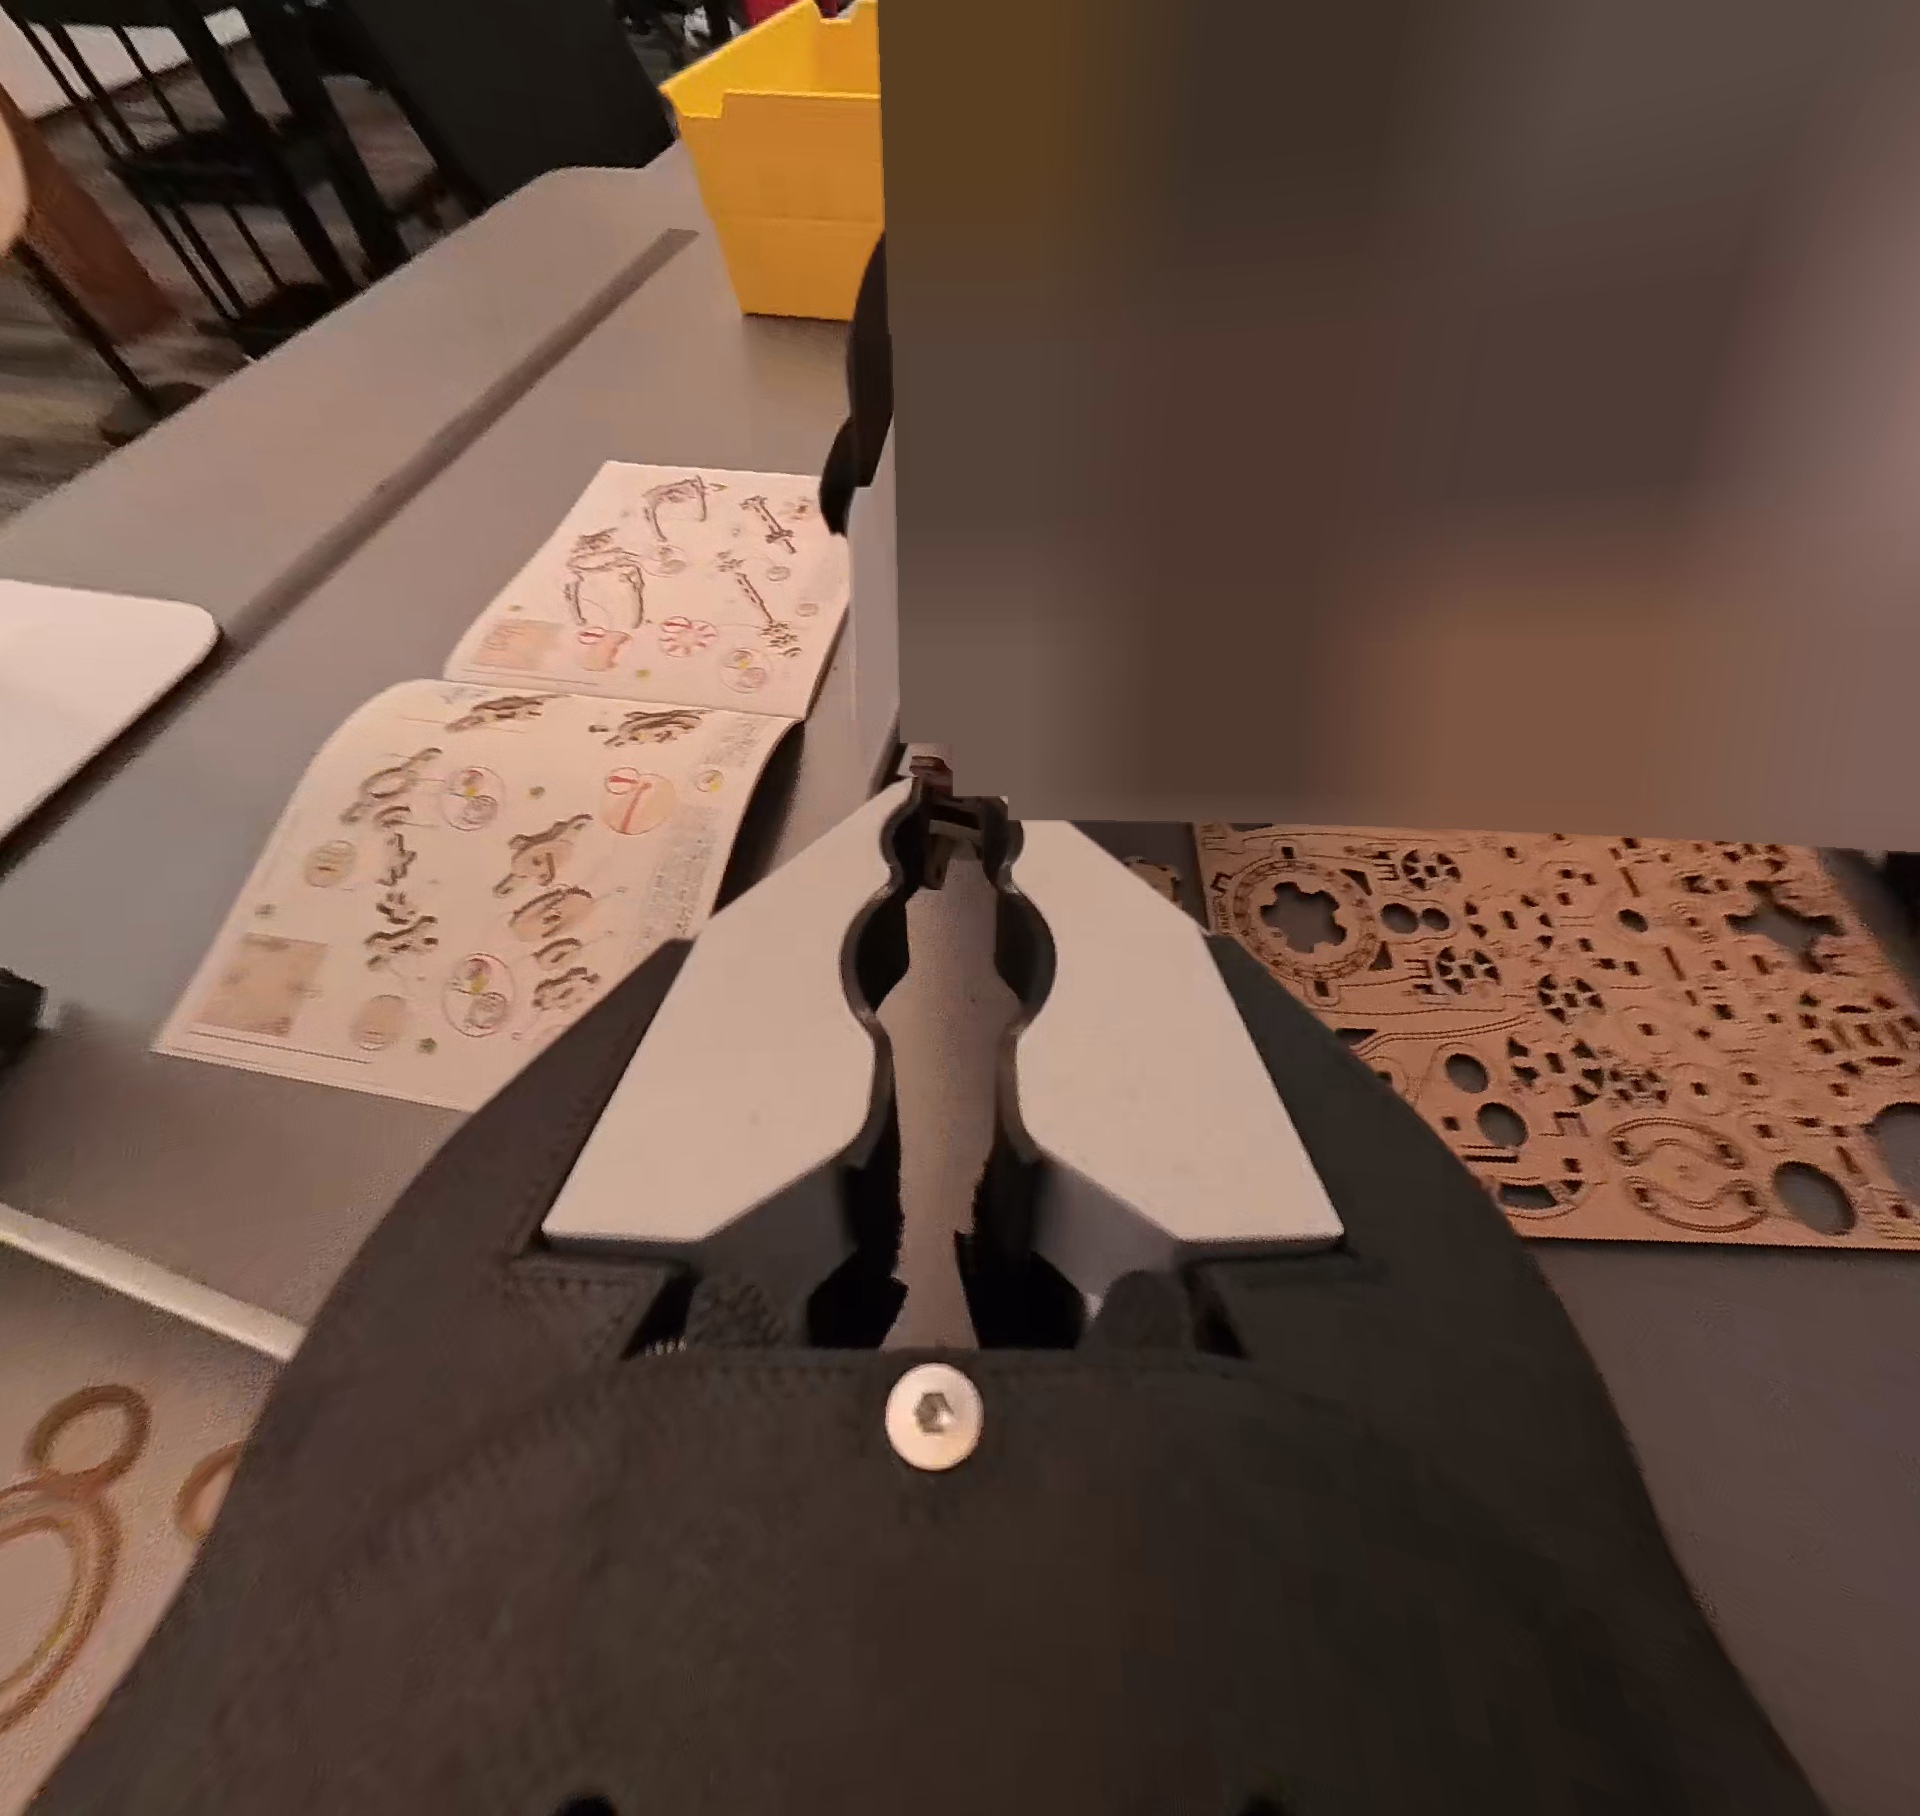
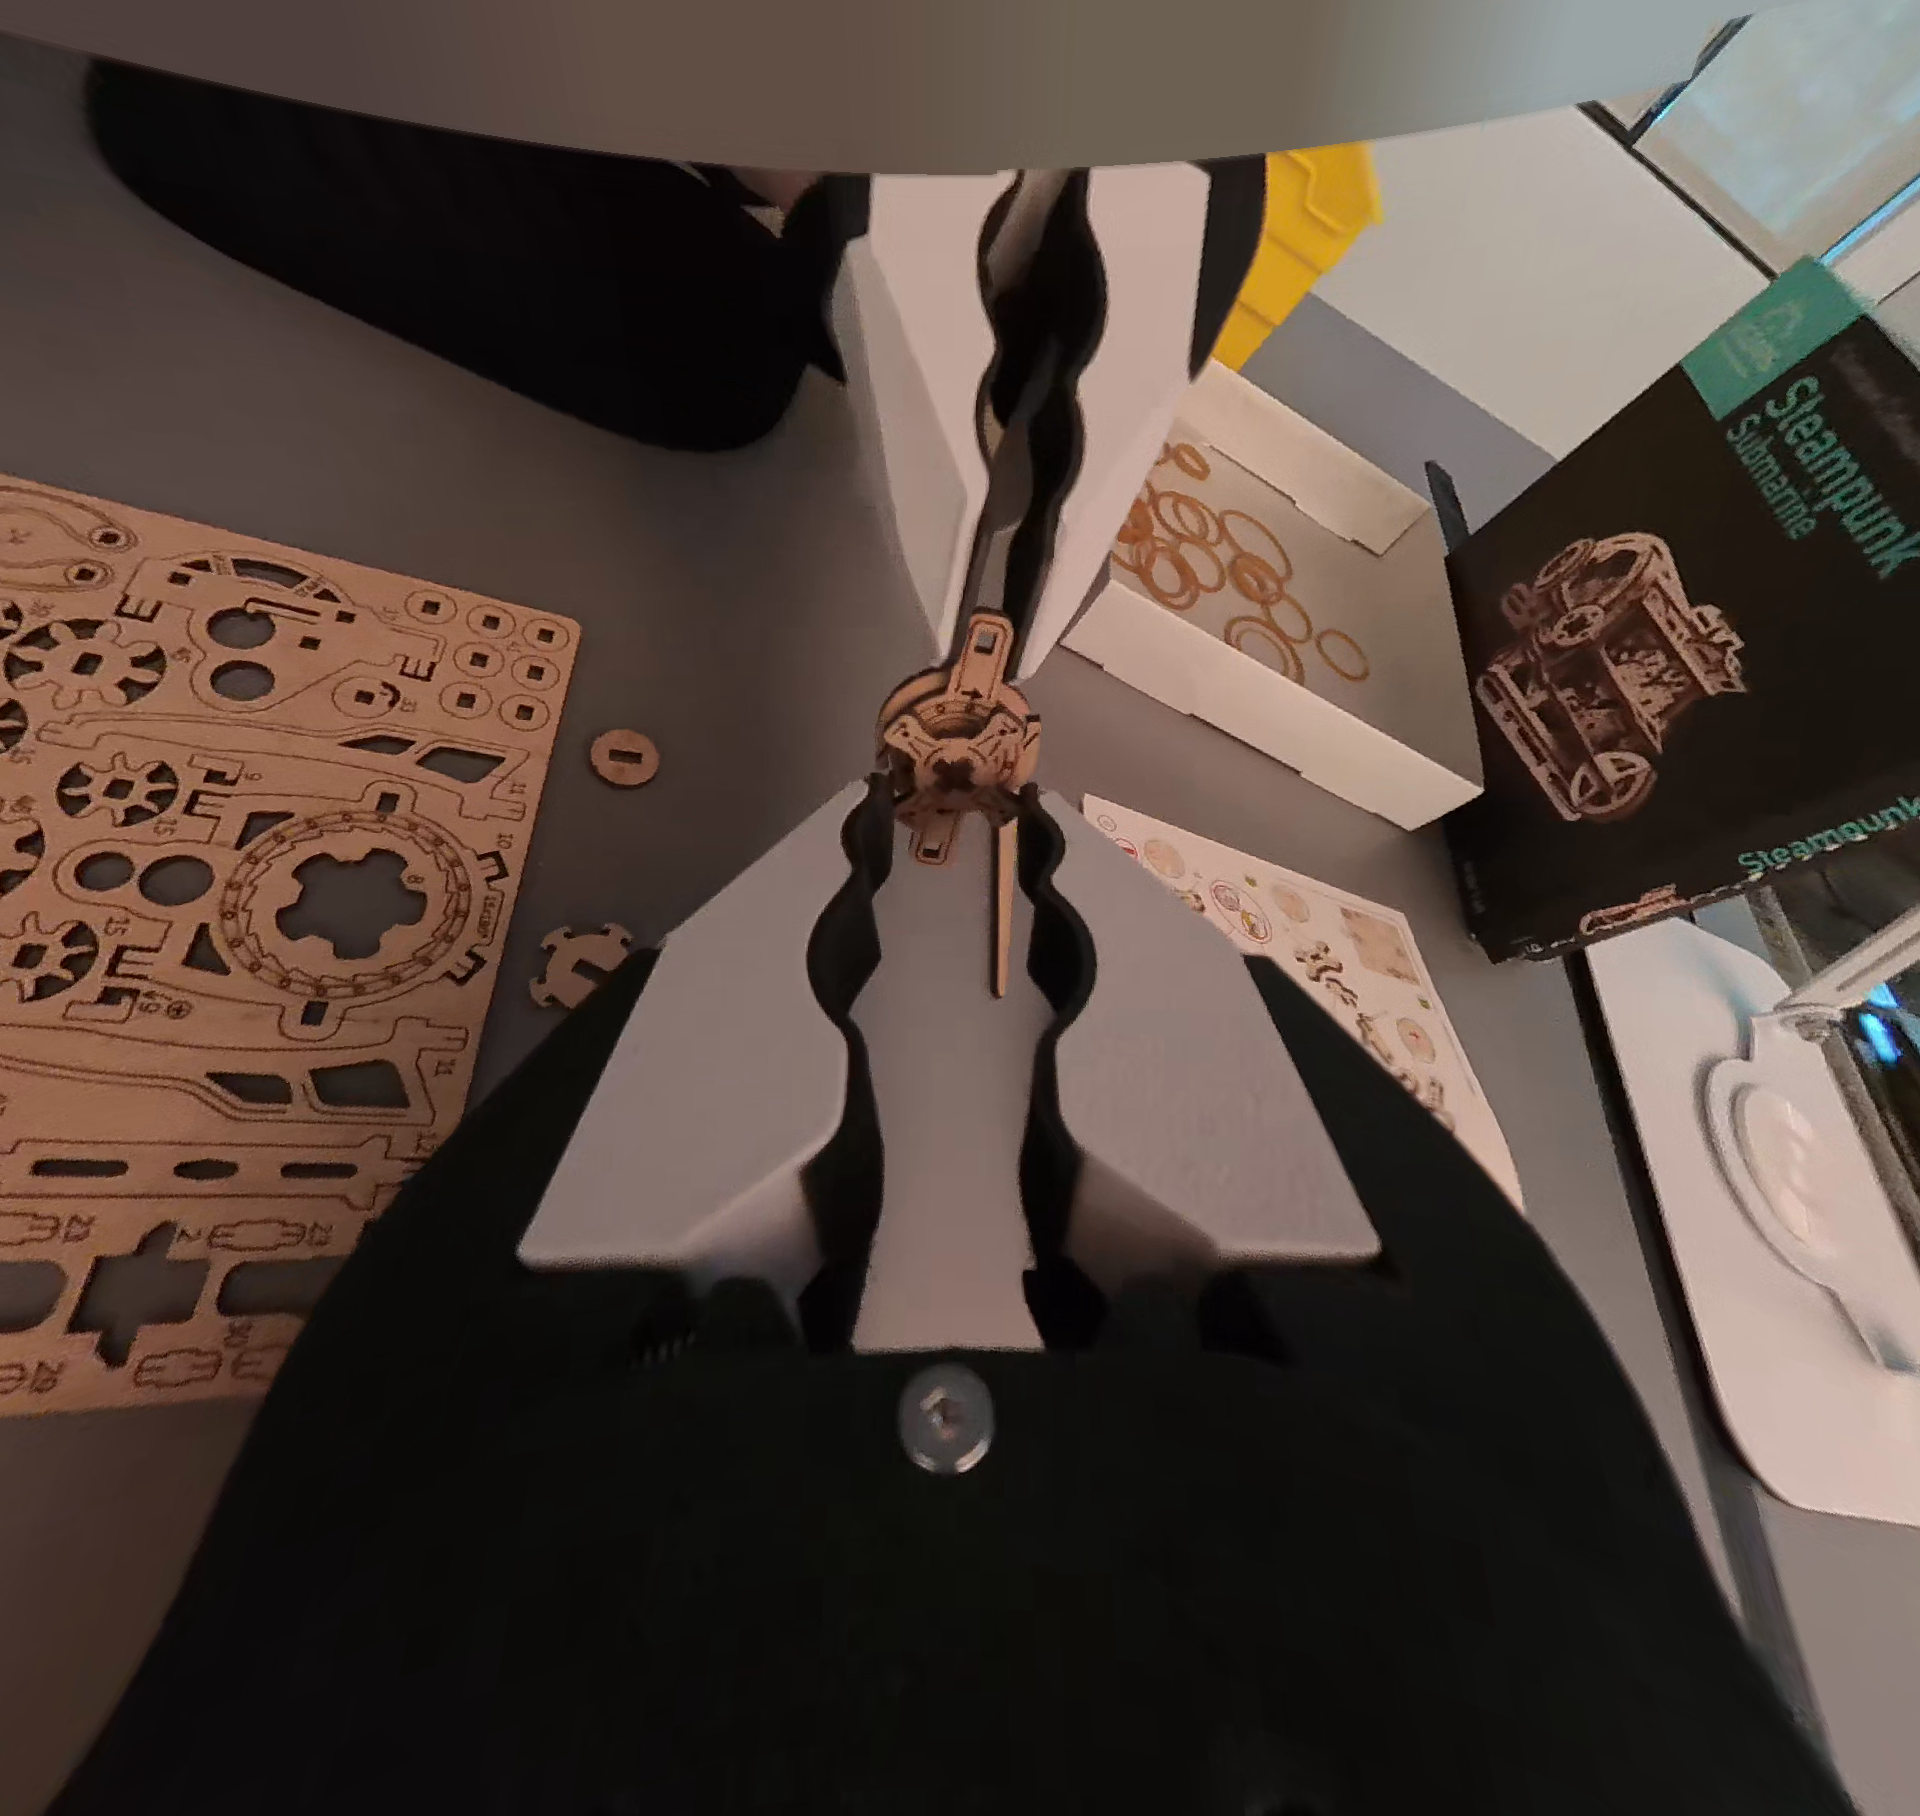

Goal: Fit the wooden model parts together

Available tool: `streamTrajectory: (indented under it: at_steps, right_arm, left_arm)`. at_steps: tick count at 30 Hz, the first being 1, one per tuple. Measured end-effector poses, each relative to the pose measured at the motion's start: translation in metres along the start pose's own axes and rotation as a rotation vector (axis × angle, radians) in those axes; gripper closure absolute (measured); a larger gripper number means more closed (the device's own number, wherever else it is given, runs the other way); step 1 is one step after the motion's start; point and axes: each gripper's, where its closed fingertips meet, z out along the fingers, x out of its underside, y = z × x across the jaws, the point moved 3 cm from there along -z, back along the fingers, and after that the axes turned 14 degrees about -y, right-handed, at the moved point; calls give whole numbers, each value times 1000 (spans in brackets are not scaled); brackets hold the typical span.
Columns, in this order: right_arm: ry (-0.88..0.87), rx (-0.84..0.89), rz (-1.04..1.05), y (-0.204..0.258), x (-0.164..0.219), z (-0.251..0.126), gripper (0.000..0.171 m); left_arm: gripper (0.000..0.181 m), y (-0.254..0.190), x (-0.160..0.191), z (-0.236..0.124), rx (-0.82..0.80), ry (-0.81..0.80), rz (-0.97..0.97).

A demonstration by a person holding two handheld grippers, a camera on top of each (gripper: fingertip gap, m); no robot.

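Presently, right wrist view, left to right: a laser-cut wooden parts sheet (image 2: 260, 893) lies flat on the grey table (image 2: 727, 540), many of its cut-outs open. Just off its right edge lie two loose pieces, a small round disc (image 2: 624, 757) and a notched piece (image 2: 579, 964), apart from each other. At centre, the right gripper (image 2: 951, 810) has its tips closed on the lower end of the small wooden hub assembly (image 2: 956, 753); a thin wooden stick (image 2: 1003, 919) hangs between its fingers. The left gripper (image 2: 1003, 639) comes in from above, pinching the tab at the assembly's upper end. So both grippers hold the one assembly, raised above the table.

Right of centre: a white box (image 2: 1278, 717) with thin wooden rings (image 2: 1236, 561) inside, a yellow bin (image 2: 1299, 239) behind it, an open instruction booklet (image 2: 1340, 945) below, and a dark kit box (image 2: 1704, 644) standing tilted at the far right.

Left wrist view: booklet (image 1: 488, 862) to the left, yellow bin (image 1: 790, 166) at the back, left gripper (image 1: 951, 836) pressed onto a small dark part (image 1: 940, 821) at its tips, parts sheet (image 1: 1558, 1018) to the right.
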Motion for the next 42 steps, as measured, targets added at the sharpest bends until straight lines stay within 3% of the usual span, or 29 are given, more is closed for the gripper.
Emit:
streamTrajectory:
  at_steps: [5,8,11,13,15,18,23,27,30,36,42]
  right_arm:
    - [-4,-2,-36,3,-1,2,148]
    - [-44,34,56,-3,-5,2,148]
    - [-86,51,434,-16,3,3,146]
    - [-147,47,717,-26,7,0,129]
    - [-219,69,955,-39,11,-6,131]
    - [-299,70,1119,-45,13,-8,135]
    - [-263,55,1085,-33,8,3,137]
    - [-319,51,1112,-33,3,3,155]
    - [-286,41,1084,-30,4,4,157]
    - [-189,75,777,-28,1,0,157]
    - [-189,43,794,-24,-2,1,157]
  left_arm:
    - [173,-1,-1,-1,35,-5,-107]
    - [174,4,-6,-3,10,-40,-112]
    - [174,10,-3,-2,-100,-14,123]
    - [174,13,-1,-2,-176,16,299]
    - [174,14,-2,-2,-224,22,427]
    - [174,14,-3,-2,-253,24,488]
    - [174,13,-5,-1,-283,23,551]
    - [174,9,-5,1,-281,26,592]
    - [174,7,-4,1,-267,28,578]
    - [173,7,-3,1,-213,34,436]
    - [174,3,-6,1,-207,33,511]
